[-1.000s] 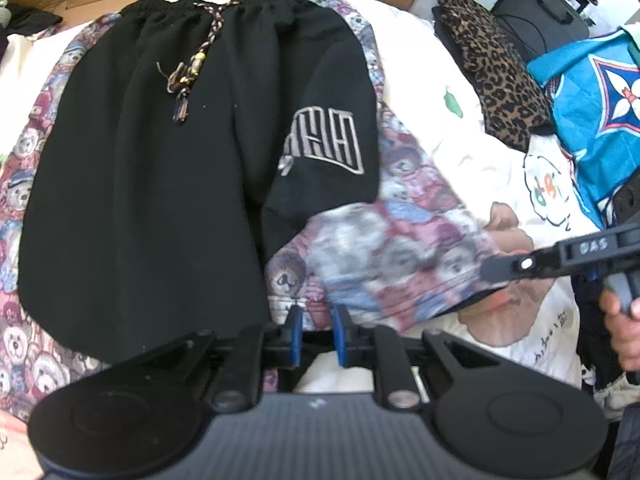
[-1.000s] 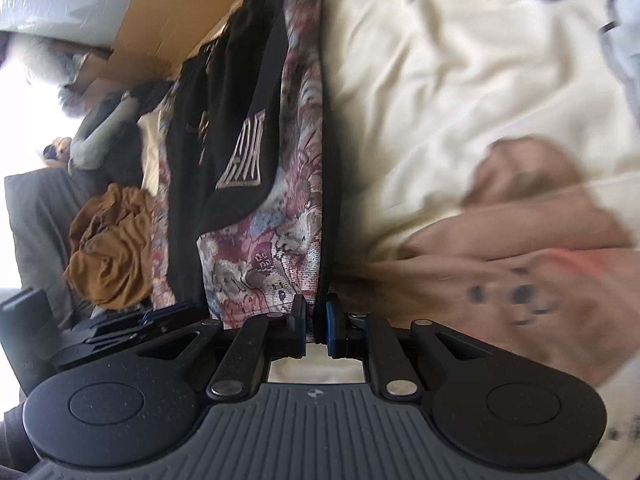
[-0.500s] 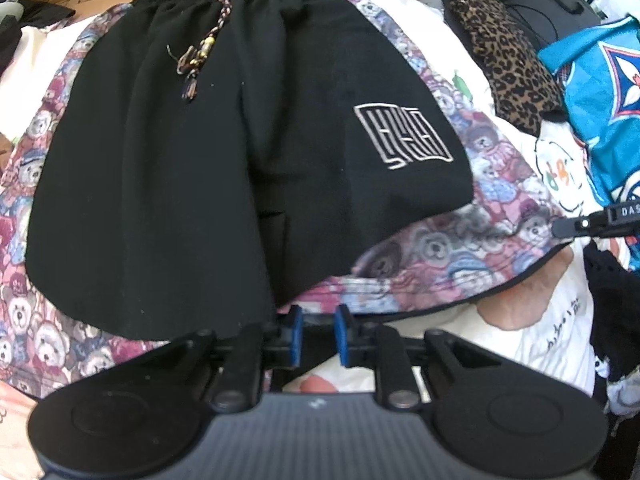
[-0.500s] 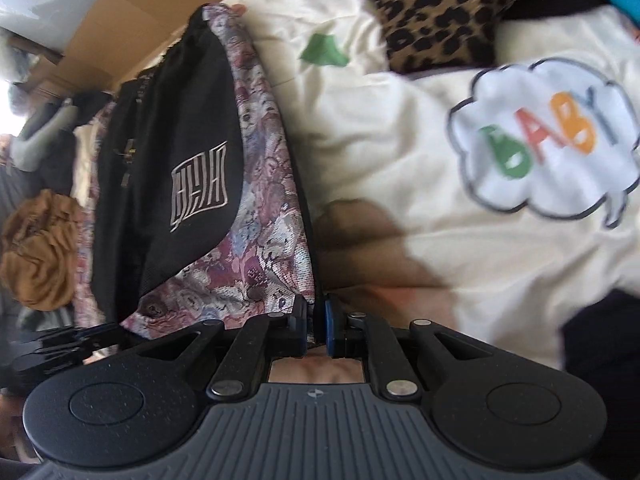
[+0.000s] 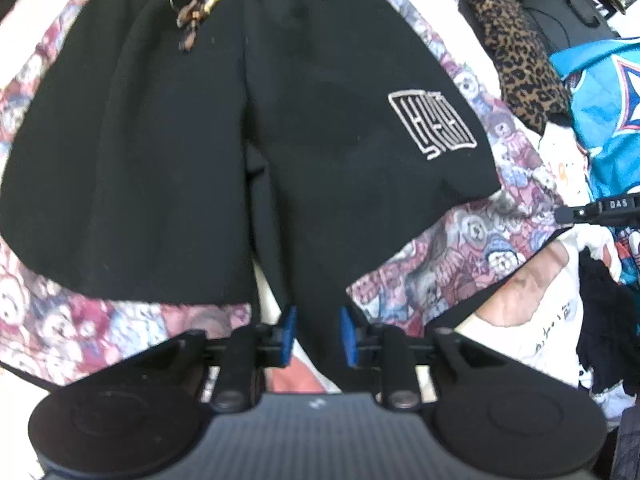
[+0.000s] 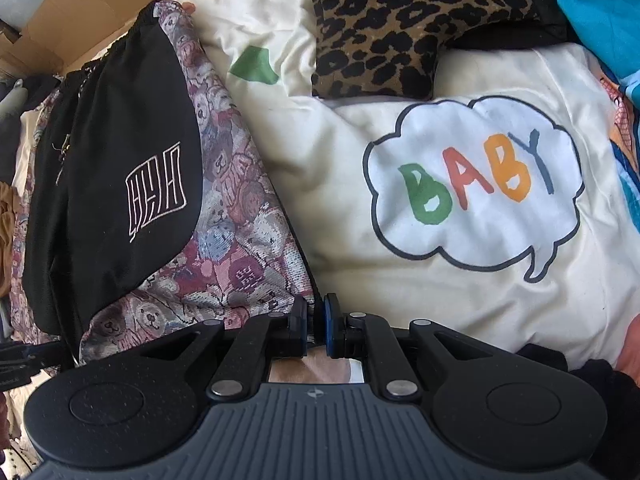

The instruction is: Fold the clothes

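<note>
Lying flat across the cream printed bedspread (image 6: 400, 280), the black shorts with teddy-bear side panels (image 5: 200, 140) are spreading their waistband toward the far cardboard (image 6: 100, 12) and their two leg hems toward the person, so the long axis is running straight away from the left gripper's camera. In the right wrist view the same shorts are sitting to the left of the camera, their outer bear-print edge (image 6: 248, 220) running away from the jaws toward the waistband.

The left gripper (image 5: 316, 336) is sitting at the crotch, between the two legs, with its blue pads parted and black cloth showing in the gap; whether it is actually gripping that cloth I cannot tell. The right gripper (image 6: 316, 326) is pinching nearly closed at the lower outer corner of the near leg, and a thin edge of fabric appears to be caught between the pads.

Judging from this layout, the fold is likely turning on the centre line: the right hand is the nearer one to the free outer edge, and carrying that edge leftward over the embroidered logo (image 5: 434, 124) would be laying one leg onto the other, with the left gripper marking the crease. The drawstring (image 5: 200, 8) is resting near the waistband, well apart from both tools.
</note>
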A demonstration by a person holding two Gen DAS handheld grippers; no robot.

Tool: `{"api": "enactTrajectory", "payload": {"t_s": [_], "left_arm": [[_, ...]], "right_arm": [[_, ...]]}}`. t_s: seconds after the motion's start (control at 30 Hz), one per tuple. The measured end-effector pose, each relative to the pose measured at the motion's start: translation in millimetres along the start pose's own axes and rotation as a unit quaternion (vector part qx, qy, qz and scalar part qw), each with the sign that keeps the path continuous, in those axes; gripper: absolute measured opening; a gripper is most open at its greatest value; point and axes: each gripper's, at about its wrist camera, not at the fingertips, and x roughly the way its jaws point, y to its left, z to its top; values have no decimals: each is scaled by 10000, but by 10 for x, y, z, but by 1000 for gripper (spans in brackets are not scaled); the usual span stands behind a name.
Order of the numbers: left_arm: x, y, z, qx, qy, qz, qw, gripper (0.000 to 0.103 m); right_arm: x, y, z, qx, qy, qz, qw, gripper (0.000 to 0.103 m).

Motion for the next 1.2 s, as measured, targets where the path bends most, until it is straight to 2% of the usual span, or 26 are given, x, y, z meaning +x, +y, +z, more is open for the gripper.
{"api": "enactTrajectory", "payload": {"t_s": [0.07,0.27,0.37,0.43,0.47,0.53,0.57,0.6,0.83,0.93,1.07,1.2], "left_arm": [[49,-23,-13,-123,51,-12,9999,37],[240,-98,-29,-584,277,-151,9978,53],[322,-74,-62,-770,483,-178,9957,55],[356,-41,-86,-984,582,-265,9931,52],[365,-19,-96,-1146,603,-342,9910,47],[382,1,-105,-1361,604,-530,9874,27],[393,9,-104,-1382,641,-569,9867,9],[403,18,-104,-1391,685,-598,9861,2],[201,-14,-102,-928,678,-1070,9876,1],[164,32,-123,-906,654,-1188,9866,1],[236,44,-134,-893,704,-1204,9862,1],[397,58,-203,-715,863,-937,9893,1]], "right_arm": [[16,-9,-18,32,5,4,10000,6],[57,-38,-34,62,32,-11,10000,7],[82,-40,-30,5,59,-38,10000,7],[98,-41,-31,-44,74,-75,9999,7],[106,-44,-31,-62,80,-99,9999,7],[121,-55,-35,-87,99,-125,9998,6],[124,-61,-37,-101,104,-137,9998,6],[119,-65,-36,-112,98,-153,9998,6],[-121,-84,55,-299,-162,-435,9985,6],[-227,-51,99,-406,-203,-540,9975,6],[-261,-30,134,-430,-178,-620,9970,6],[-52,-54,67,-509,49,-678,9964,7]]}}
